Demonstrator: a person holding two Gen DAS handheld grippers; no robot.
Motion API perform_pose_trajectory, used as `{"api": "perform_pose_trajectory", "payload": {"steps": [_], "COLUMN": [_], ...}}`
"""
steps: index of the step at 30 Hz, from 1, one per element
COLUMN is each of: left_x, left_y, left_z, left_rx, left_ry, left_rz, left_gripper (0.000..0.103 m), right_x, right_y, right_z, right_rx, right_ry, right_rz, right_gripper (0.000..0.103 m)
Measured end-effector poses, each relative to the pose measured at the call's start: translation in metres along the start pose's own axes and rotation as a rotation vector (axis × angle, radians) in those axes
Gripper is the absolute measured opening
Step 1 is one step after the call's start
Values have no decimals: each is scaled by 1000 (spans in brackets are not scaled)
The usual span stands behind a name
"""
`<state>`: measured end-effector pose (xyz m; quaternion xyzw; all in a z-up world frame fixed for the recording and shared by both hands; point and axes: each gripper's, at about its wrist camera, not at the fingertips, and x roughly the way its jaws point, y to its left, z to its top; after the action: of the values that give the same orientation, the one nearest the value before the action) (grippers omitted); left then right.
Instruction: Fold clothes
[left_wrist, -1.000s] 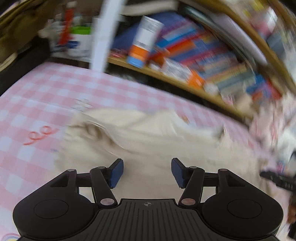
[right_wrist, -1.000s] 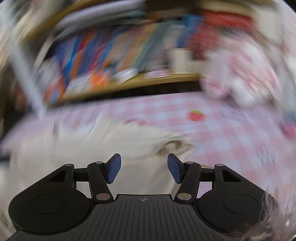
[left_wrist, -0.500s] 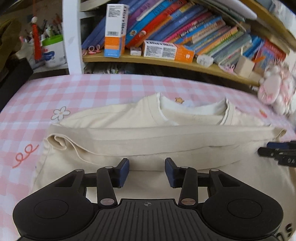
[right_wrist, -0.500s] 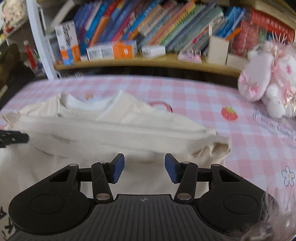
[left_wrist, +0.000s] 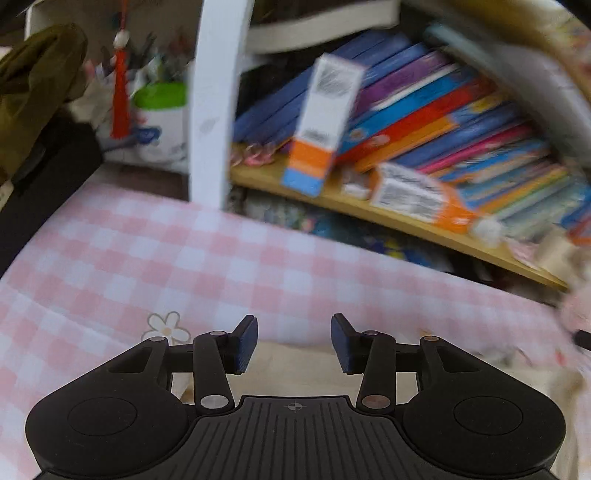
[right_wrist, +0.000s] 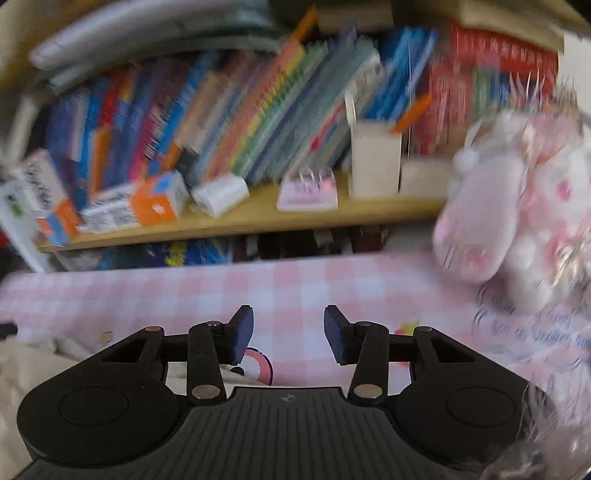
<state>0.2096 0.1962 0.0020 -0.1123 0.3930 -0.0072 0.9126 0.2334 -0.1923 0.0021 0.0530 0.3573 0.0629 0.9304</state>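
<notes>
The cream shirt (left_wrist: 295, 363) lies on the pink checked cloth (left_wrist: 184, 258), and only its far edge shows under my left gripper (left_wrist: 293, 341). That gripper stands open above the edge, with nothing between its blue pads (left_wrist: 245, 343). In the right wrist view the shirt (right_wrist: 29, 369) is a cream fold at the lower left. My right gripper (right_wrist: 289, 334) hovers over the bare checked cloth (right_wrist: 295, 280) beyond the shirt. Its jaws are closing with nothing between them. Both views are blurred by motion.
A wooden bookshelf (left_wrist: 369, 214) packed with books and boxes runs close behind the cloth. A white post (left_wrist: 214, 92) and a pen cup (left_wrist: 162, 122) stand at the back left beside a black object (left_wrist: 37, 192). A pink plush toy (right_wrist: 517, 221) sits at the right.
Both grippers have moved forward across the folded shirt toward the shelf and risen a little. The shirt filled both views before; only its edge shows now. Both jaws stand narrower than a second ago.
</notes>
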Motion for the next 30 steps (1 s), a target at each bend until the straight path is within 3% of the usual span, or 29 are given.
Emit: {"api": "perform_pose_trajectory", "payload": {"steps": [2, 5, 9, 15, 20, 21, 22, 23, 26, 28, 30], "left_x": [-16, -33, -39, -31, -21, -18, -12, -6, 9, 18, 25], "left_y": [-2, -9, -1, 26, 51, 54, 57, 61, 81, 96, 107], "left_z": [-17, -50, -75, -73, -63, -60, -56, -53, -45, -41, -39], "left_rx": [58, 128, 22, -242, -382, -399, -422, -455, -657, -811, -913], "left_ry": [6, 51, 112, 143, 137, 134, 131, 128, 49, -19, -27], "left_rz": [-57, -77, -83, -86, -101, -112, -139, -177, -210, -216, -214], "left_gripper": [43, 43, 43, 43, 40, 39, 22, 0, 0, 0, 11], "right_x": [-19, -38, -42, -30, -17, -15, -12, -9, -3, 1, 5], "right_y": [-4, -5, -6, -17, -35, -38, -41, -44, -63, -80, -91], "right_z": [-19, -53, -88, -89, -79, -77, -75, -72, -58, -46, -38], "right_rx": [-69, -170, -211, 10, 245, 280, 305, 335, 507, 664, 741], "right_ry": [-3, 25, 76, 114, 161, 169, 181, 186, 137, 57, -6], "right_rz": [5, -1, 5, 56, 69, 76, 85, 101, 196, 229, 199], "right_gripper": [41, 41, 41, 40, 26, 18, 7, 5, 3, 2, 2]}}
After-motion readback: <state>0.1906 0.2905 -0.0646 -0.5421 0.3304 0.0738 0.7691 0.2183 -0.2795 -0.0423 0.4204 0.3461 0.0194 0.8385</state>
